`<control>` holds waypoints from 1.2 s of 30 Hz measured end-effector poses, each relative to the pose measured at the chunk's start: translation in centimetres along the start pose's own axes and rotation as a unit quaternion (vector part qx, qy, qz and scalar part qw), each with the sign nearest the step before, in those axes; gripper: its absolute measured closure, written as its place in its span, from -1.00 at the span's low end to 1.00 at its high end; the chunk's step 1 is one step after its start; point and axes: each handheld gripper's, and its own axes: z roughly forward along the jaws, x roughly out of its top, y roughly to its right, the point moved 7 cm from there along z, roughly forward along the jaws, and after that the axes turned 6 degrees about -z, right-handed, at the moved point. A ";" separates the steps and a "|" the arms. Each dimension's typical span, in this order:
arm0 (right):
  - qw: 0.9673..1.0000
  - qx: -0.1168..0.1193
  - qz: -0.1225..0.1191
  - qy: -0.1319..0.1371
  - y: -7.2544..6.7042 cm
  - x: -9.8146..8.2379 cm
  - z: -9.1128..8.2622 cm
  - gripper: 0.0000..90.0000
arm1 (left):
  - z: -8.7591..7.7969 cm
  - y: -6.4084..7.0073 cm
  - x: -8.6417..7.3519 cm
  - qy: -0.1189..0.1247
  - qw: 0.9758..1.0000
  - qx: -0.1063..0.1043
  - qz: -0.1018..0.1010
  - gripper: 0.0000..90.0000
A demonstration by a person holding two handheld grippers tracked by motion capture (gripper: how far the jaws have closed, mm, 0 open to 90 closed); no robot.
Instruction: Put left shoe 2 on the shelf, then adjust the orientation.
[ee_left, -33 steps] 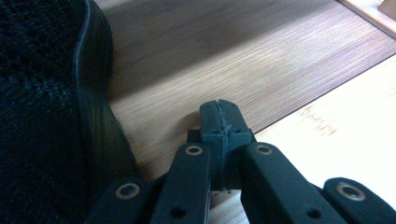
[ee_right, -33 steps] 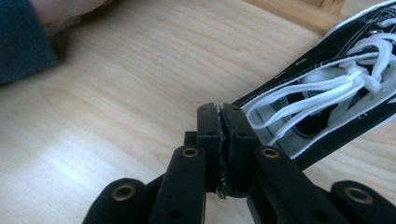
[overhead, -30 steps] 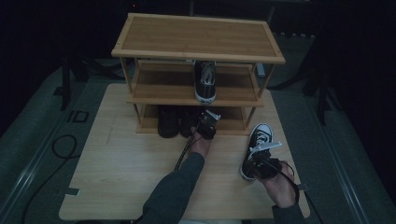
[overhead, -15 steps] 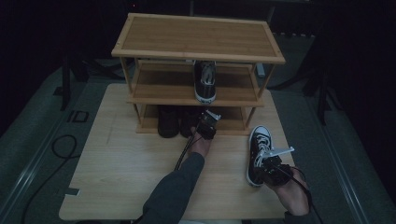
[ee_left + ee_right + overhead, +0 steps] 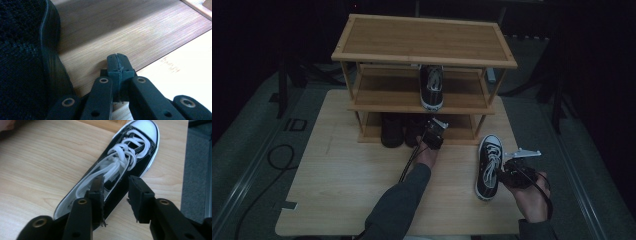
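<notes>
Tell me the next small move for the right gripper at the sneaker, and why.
Probably draw the right gripper back off the black-and-white sneaker. Its jaws have just been opening; one jaw sits inside the collar, the other outside, neither pressing the wall between them, and the sneaker lies flat on the table.

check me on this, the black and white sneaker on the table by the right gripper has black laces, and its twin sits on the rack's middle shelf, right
Not quite: the sneaker has white laces, not black, as the right gripper view shows plainly. The rest holds: it lies on the table by the right gripper, and its twin sits on the middle shelf of the rack.
</notes>
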 end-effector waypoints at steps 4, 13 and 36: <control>1.000 0.009 0.013 -0.008 0.1 0.0 1.4 0.37 | 0.0 0.0 0.0 0.000 1.000 0.000 0.000 1.00; 0.998 -0.009 0.041 -0.038 1.3 0.2 4.4 0.47 | 0.0 0.0 0.0 0.001 1.000 0.000 0.001 1.00; 0.998 -0.008 0.064 -0.017 2.7 -0.6 4.3 0.95 | 0.0 0.0 0.0 0.001 1.000 0.000 0.002 1.00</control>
